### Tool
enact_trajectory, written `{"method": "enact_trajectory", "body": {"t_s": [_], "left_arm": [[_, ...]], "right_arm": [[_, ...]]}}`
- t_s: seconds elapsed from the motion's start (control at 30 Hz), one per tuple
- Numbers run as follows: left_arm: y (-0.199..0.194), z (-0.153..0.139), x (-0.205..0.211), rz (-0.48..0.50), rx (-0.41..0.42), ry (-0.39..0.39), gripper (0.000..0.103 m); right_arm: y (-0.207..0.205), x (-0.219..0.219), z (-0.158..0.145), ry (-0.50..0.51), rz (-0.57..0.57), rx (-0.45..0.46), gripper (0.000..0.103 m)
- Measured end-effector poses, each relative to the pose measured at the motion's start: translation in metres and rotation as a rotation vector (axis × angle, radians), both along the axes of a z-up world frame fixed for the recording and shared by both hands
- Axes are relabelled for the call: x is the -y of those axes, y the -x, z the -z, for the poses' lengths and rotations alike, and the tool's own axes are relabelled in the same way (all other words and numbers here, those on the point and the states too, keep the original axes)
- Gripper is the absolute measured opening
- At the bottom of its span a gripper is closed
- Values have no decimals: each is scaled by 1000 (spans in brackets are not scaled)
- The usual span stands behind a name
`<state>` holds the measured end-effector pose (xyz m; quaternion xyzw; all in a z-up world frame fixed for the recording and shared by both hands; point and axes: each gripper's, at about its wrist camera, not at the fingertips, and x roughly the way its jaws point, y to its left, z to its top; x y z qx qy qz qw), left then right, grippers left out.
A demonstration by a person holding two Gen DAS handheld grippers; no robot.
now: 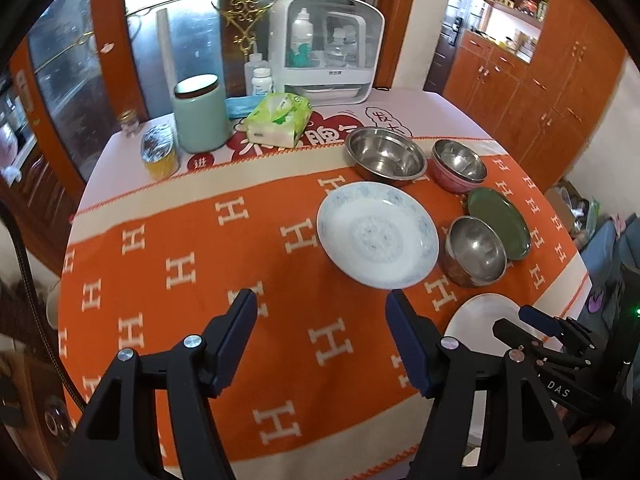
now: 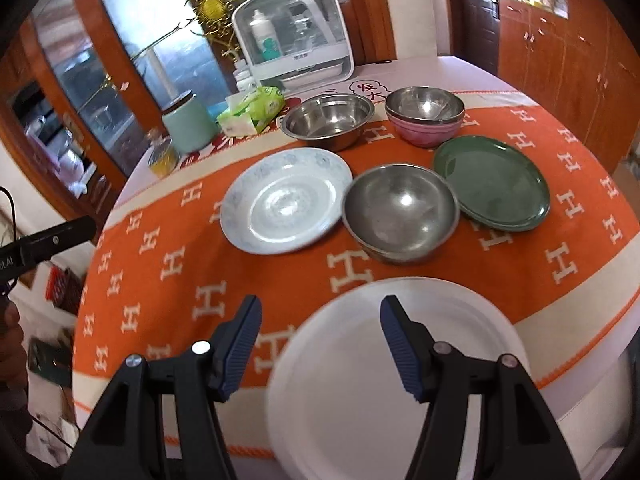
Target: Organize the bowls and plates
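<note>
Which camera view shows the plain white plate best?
The right wrist view: the plain white plate fills the near foreground almost whole, under the open right gripper, though slightly blurred. The left wrist view shows only a part at the lower right, partly hidden behind gripper parts.

Three plates lie on the tabletop [image 2: 580,280]: a blue-patterned plate [image 2: 286,200], a green plate [image 2: 492,184] and a plain white plate [image 2: 360,380]. There are four bowls in sight: a wide steel bowl [image 2: 328,120], a steel bowl [image 2: 400,212] near the middle, and a pink bowl [image 2: 424,130] with another steel bowl [image 2: 424,104] nested inside it. Whether more bowls sit in that nest cannot be told. At the far side stand one pale green canister [image 2: 188,124], one pack of tissues [image 2: 252,114], one small yellow jar [image 2: 162,158] and one white lidded cabinet [image 2: 296,32]. Two hand-held grippers show: the left hand-held gripper [image 1: 320,300] and the right hand-held gripper [image 2: 320,308].
</note>
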<state>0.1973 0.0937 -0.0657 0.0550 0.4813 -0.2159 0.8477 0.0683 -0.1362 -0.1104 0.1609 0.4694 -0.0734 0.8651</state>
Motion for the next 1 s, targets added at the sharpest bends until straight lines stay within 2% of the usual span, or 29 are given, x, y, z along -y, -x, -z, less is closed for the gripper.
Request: {"method": "enact_trajectory", "body": {"t_s": [0.33, 0.57, 0.83, 1.0], "left_arm": [[-55, 12, 15, 110, -3, -65, 67], [-83, 31, 26, 149, -60, -46, 67], [-100, 62, 31, 164, -140, -12, 67], [-111, 92, 39, 155, -181, -22, 67]], "right_arm": [[-34, -10, 8, 6, 107, 5, 62], [-52, -9, 16, 1, 154, -42, 62], [-71, -1, 35, -105, 220, -96, 62], [-84, -1, 54, -166, 225, -130, 62]]}}
